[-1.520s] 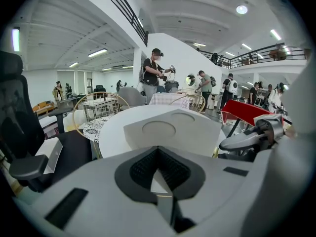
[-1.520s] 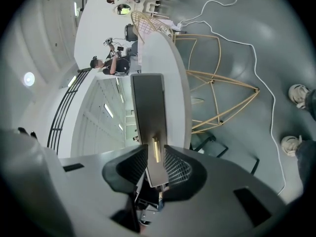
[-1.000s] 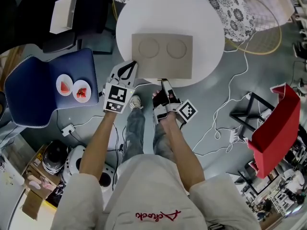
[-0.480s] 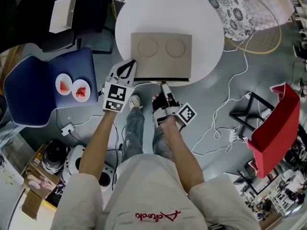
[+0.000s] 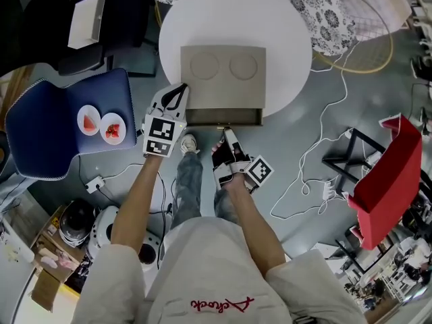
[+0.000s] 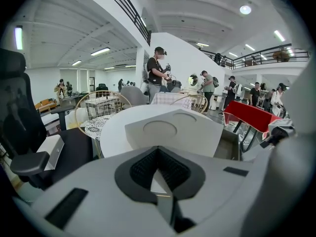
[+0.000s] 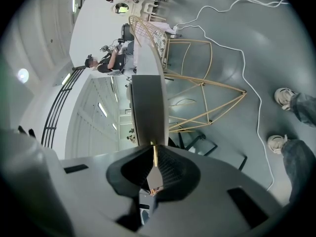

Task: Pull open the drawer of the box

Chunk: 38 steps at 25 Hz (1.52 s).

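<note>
The right gripper's [image 5: 225,135] pads [image 7: 173,171] are clamped on the thin gold pull [image 7: 155,154] of the drawer [image 5: 223,117]. The drawer stands part-way out of the box's [image 5: 223,73] near face, reaching about to the rim of the round white table [image 5: 287,39], with grey floor [image 5: 304,133] beyond. The left gripper [image 5: 181,92] has its jaws pressed together on nothing, tips just beside the box's near left corner, and both forearms reach forward, roughly parallel.
</note>
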### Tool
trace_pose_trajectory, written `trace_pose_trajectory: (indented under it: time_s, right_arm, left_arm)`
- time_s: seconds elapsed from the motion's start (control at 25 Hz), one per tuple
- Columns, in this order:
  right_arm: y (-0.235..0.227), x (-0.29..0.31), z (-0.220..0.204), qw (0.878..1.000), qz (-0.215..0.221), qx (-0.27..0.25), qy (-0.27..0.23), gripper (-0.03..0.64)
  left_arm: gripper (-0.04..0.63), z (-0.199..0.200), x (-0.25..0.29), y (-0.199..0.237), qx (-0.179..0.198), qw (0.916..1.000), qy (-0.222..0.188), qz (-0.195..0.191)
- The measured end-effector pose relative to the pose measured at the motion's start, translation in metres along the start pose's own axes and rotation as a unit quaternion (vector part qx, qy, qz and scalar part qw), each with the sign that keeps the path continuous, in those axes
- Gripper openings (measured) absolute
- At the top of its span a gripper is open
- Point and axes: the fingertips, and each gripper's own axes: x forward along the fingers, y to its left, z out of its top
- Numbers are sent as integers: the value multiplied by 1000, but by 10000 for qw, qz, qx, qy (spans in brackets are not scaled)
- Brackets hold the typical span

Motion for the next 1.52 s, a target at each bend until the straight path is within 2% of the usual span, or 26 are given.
trace_pose_trajectory:
  time_s: [0.32, 0.44, 0.52, 0.96, 1.08, 1.24, 1.52]
  right_arm:
    - [-1, -1, 0, 10000, -4, -22, 43, 37]
    - [-2, -1, -2, 9998, 104, 147, 71, 40]
    - [0, -3, -5, 9993, 205, 275, 122, 130]
    - [-8, -28, -9, 9991, 175, 319, 205, 141]
    - [-5, -32, -8, 9991, 208, 321, 161, 131]
    - [2, -36, -4, 9995, 197, 177, 162, 34]
    - [17, -43, 0, 9990, 410, 19, 193, 15]
  left_arm:
    - [12, 0, 0, 0, -15, 10000, 1, 14]
    - [12, -1, 0, 0, -6, 10000, 15, 23]
    - [12, -1, 0, 0, 9, 10000, 28, 29]
    - [12, 0, 0, 0, 2, 10000, 26, 67]
    - [12, -1, -1, 1, -21, 9999, 30, 98]
    - [12, -1, 0, 0, -32, 9999, 97, 123]
    - [12, 0, -2, 1, 56, 9997, 143, 164]
